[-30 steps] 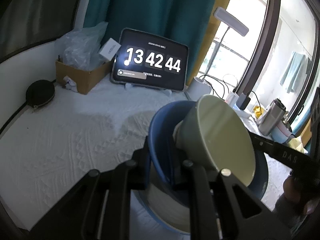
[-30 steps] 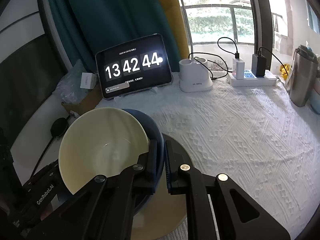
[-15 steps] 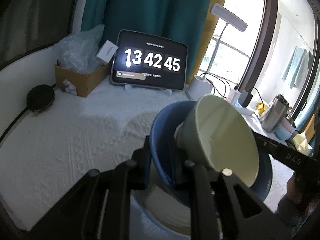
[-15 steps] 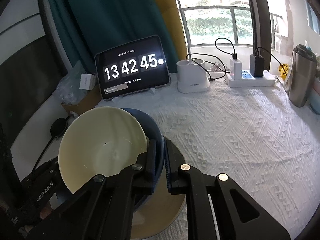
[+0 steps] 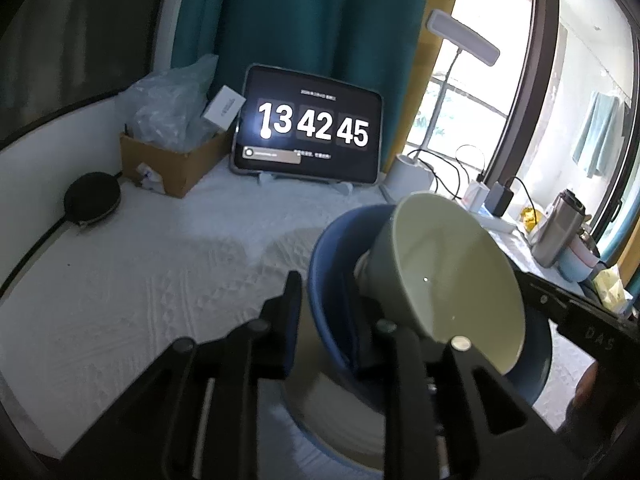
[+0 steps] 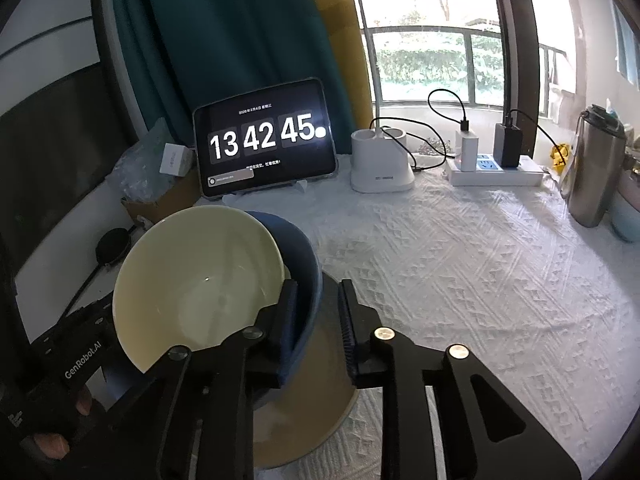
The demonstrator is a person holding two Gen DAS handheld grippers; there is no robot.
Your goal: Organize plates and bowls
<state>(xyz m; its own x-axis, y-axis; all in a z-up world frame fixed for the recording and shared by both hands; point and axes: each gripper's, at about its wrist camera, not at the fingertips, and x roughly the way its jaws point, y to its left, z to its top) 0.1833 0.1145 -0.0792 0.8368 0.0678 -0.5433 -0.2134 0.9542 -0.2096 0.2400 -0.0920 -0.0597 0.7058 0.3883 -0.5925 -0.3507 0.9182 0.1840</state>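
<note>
A blue bowl sits tilted on a cream plate on the white cloth. A pale green bowl rests tilted inside the blue bowl. My left gripper straddles the blue bowl's near rim with a gap at the fingers, so it is open. In the right wrist view the green bowl lies in the blue bowl over the plate. My right gripper straddles the blue bowl's rim, its fingers spread apart and open.
A tablet clock stands at the back, beside a cardboard box with plastic bags and a black round pad. A lamp base, a power strip and a steel flask stand at the right.
Both grippers have opened their fingers around the blue bowl's rim. The bowls and plate sit slightly lower and farther away than before.
</note>
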